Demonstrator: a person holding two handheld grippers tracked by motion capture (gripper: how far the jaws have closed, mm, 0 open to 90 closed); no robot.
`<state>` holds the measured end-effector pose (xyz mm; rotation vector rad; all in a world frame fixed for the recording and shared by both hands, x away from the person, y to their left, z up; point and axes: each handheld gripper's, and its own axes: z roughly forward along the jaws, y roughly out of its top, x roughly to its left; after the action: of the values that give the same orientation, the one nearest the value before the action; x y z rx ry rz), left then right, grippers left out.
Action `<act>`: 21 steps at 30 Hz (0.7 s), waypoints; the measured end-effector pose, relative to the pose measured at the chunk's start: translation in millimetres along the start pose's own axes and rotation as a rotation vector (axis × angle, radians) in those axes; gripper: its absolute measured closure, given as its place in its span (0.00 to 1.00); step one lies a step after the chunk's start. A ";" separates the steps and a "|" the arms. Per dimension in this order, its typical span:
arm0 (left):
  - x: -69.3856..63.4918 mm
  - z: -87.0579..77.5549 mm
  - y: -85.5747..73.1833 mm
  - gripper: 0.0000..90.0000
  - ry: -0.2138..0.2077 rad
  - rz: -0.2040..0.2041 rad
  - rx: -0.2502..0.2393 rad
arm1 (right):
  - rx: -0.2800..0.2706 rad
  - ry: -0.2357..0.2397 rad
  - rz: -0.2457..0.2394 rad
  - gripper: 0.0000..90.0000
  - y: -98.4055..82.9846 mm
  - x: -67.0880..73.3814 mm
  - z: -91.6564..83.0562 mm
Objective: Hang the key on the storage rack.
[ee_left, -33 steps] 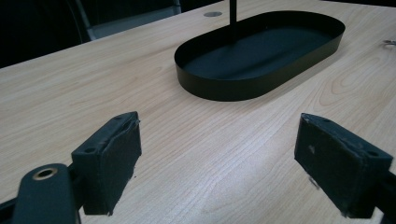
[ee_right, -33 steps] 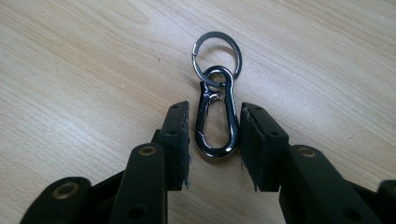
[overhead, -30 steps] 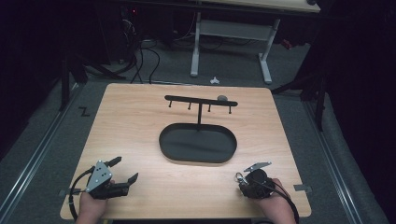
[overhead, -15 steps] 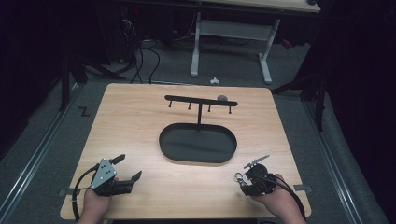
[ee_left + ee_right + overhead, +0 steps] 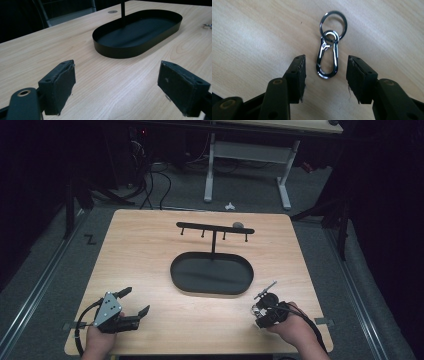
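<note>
A silver snap hook [image 5: 327, 61] with a split key ring [image 5: 333, 23] on its far end lies flat on the wooden table [image 5: 150, 250]. My right gripper [image 5: 326, 61] points down at it and is open, one pad on each side of the hook, touching neither side. From above, the right gripper [image 5: 260, 309] is near the table's front right corner. My left gripper [image 5: 136, 300] rests at the front left, open, with nothing between its pads [image 5: 61, 85]. A black oval tray [image 5: 210, 272] with a T-shaped hook rack [image 5: 215, 228] stands mid-table.
In the left gripper view the tray [image 5: 140, 47] lies ahead and to the right, its post [image 5: 123, 12] rising from it. A small grey disc [image 5: 238, 225] sits on the table behind the rack. Cables and another desk's legs [image 5: 210, 170] are on the floor beyond the table.
The right gripper has tipped down over the table and shifted slightly left. The left gripper has edged a little to the right, still open.
</note>
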<state>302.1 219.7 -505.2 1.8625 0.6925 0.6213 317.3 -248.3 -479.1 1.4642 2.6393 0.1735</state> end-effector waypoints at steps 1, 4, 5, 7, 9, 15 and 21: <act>-0.2 -1.2 -0.8 0.17 0.003 0.003 -0.003 | 0.007 0.003 -0.004 0.57 2.8 -1.8 0.9; 2.2 -7.1 -3.5 0.17 0.013 -0.007 0.002 | 0.025 0.015 -0.003 0.61 10.6 -6.1 4.4; 3.2 -9.3 -4.4 0.17 0.016 -0.013 -0.001 | 0.033 0.025 -0.004 0.62 12.8 -6.8 5.9; 4.7 -13.3 -5.6 0.17 0.029 -0.020 -0.007 | 0.053 0.016 -0.025 0.64 16.3 -7.6 9.3; 5.9 -15.8 -6.4 0.17 0.034 -0.027 -0.007 | 0.079 0.034 -0.027 0.66 18.5 -7.6 12.1; 4.6 -14.5 -6.3 0.17 0.027 -0.021 -0.005 | 0.095 0.034 -0.058 0.71 21.2 -5.4 12.3; 3.0 -10.6 -4.2 0.17 0.006 -0.010 -0.002 | 0.085 0.039 -0.064 0.72 20.0 -5.1 12.1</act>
<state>296.2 229.8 -505.0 1.8550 0.7050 0.6206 338.6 -241.6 -487.7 1.4124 2.7524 0.0851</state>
